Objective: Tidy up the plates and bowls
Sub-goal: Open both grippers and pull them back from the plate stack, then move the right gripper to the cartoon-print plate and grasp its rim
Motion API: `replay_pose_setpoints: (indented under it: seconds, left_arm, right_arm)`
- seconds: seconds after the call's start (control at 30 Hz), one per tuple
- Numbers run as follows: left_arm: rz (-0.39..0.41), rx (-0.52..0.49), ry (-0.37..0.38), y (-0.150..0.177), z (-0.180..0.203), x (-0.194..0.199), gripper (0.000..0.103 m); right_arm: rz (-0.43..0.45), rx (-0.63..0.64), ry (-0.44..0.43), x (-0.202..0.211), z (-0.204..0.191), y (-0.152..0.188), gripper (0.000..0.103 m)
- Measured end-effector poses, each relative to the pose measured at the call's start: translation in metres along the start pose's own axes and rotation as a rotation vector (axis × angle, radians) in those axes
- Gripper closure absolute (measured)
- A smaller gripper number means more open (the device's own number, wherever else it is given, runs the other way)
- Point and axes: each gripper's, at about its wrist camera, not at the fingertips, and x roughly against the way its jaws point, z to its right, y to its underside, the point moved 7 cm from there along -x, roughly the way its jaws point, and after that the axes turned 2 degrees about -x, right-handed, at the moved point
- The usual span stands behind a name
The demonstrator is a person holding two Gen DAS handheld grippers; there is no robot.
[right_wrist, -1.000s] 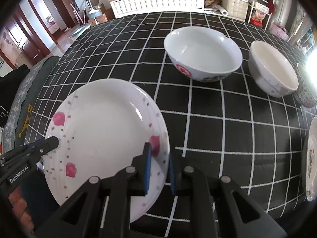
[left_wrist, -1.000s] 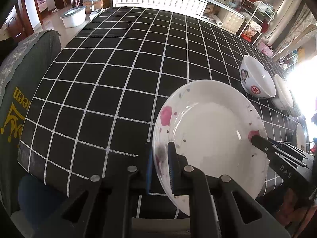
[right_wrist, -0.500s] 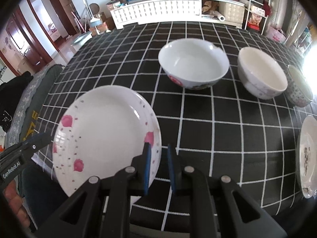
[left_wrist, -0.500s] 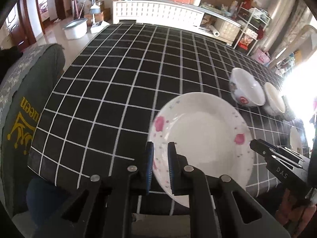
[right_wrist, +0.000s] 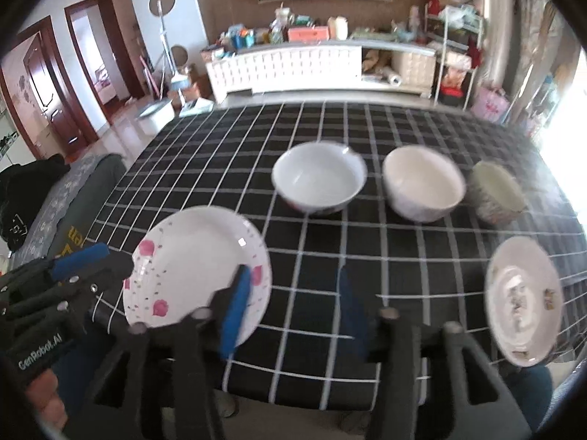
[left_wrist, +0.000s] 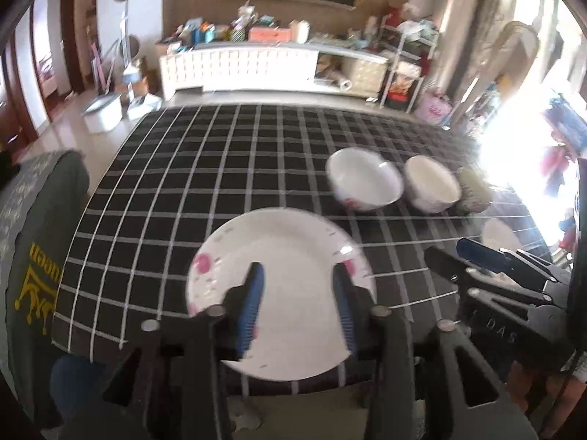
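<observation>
Step in hand: the white round ceramic plate with pink flowers (right_wrist: 194,271) lies flat near the front edge of the counter (right_wrist: 367,242); placement appears done.
Left hand-held gripper (left_wrist: 299,306): spread, holding nothing, above the plate.
Right hand-held gripper (right_wrist: 293,308): spread, holding nothing, just right of the plate.
Next move: probably fetch the small patterned white plate (right_wrist: 522,300) for stacking; it calls for a rim grip.

Left tool (left_wrist: 297,302): was clamped on rim of flowered plate (left_wrist: 282,256), now spread wide, off rim. Right tool (right_wrist: 293,310): was likewise clamped on opposite rim, now spread wide, also off plate. Plate: was held tilted above counter (left_wrist: 190,183), now lying flat on it near front edge. Both tools pulled back and higher from plate; view wider.
</observation>
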Motion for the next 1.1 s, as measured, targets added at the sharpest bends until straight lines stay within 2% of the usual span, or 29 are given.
replay_pose_setpoints:
  seconds: [0.07,0.17,0.3,0.43,0.47,0.5,0.57,0.73,1.1]
  left_arm:
    - [0.050,-0.031,0.012,-0.005,0.016,0.006,0.060]
    - [0.070,-0.071,0.021,-0.007,0.038,0.008,0.050]
    - [0.061,-0.071,0.057,-0.011,0.061,0.005,0.050]
    - [0.083,-0.133,0.067,-0.014,0.089,0.005,0.050]
    - [0.088,-0.145,0.067,-0.016,0.096,0.005,0.046]
    - [0.091,-0.154,0.065,-0.017,0.103,0.005,0.041]
    - [0.094,-0.168,0.065,-0.019,0.118,0.002,0.040]
    - [0.067,-0.202,0.090,-0.025,0.155,-0.012,0.040]
    - [0.024,-0.294,0.154,-0.032,0.239,-0.044,0.040]
  right_arm:
    - [0.038,0.005,0.022,0.011,0.009,-0.003,0.035]
    - [0.090,-0.023,0.040,0.027,0.025,-0.006,0.029]
    - [0.147,-0.038,0.093,0.043,0.050,-0.008,0.023]
    - [0.138,-0.093,0.075,0.048,0.075,-0.008,0.017]
    - [0.137,-0.098,0.086,0.049,0.082,-0.007,0.015]
    - [0.134,-0.102,0.111,0.049,0.091,-0.005,0.015]
    - [0.127,-0.107,0.155,0.051,0.105,-0.003,0.014]
    - [0.116,-0.168,0.148,0.059,0.147,0.001,0.014]
    - [0.108,-0.241,0.221,0.081,0.230,0.010,0.014]
